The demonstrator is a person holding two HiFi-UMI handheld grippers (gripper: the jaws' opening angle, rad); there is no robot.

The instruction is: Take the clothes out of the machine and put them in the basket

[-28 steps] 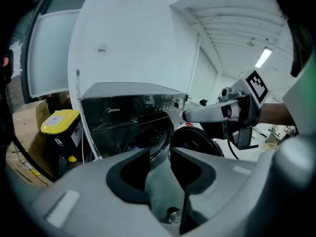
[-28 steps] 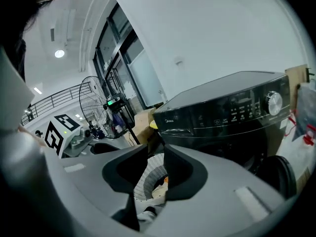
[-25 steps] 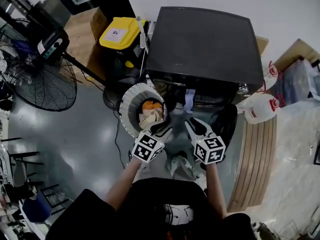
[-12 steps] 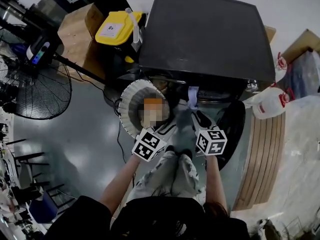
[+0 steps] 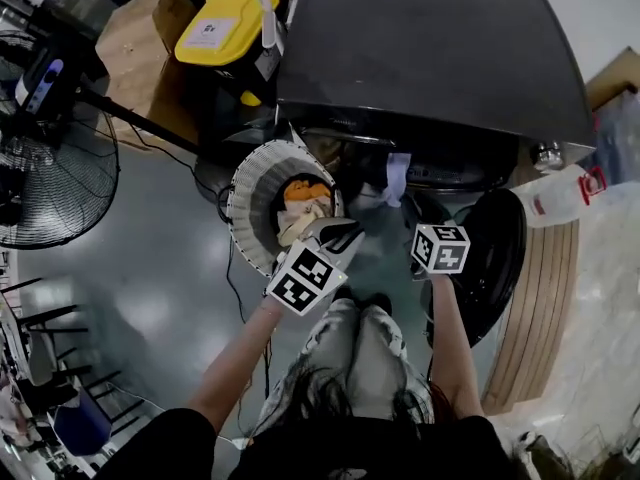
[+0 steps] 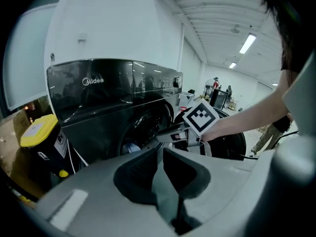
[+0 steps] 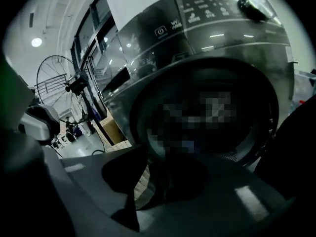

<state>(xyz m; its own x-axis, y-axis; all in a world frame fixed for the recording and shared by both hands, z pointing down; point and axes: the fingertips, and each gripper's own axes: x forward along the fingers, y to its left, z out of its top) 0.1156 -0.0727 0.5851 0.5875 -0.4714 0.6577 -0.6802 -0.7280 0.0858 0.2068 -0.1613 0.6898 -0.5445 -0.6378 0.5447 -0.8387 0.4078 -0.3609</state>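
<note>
Machine (image 6: pixel 108 100): "Midea" on front (pale lettering) | left gripper (image 6: pixel 160 151): slightly parted, empty | right gripper (image 7: pixel 148 161): part-open, empty

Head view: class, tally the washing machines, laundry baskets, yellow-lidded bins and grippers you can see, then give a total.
Washing machine: 1
Laundry basket: 1
Yellow-lidded bin: 1
Grippers: 2 (left gripper, right gripper)
Total: 5

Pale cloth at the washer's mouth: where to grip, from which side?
Pinch the pale cloth by its loose end, which droops out of the washer mouth; come straight in from the front, beside the open door. That end hangs free.
</note>
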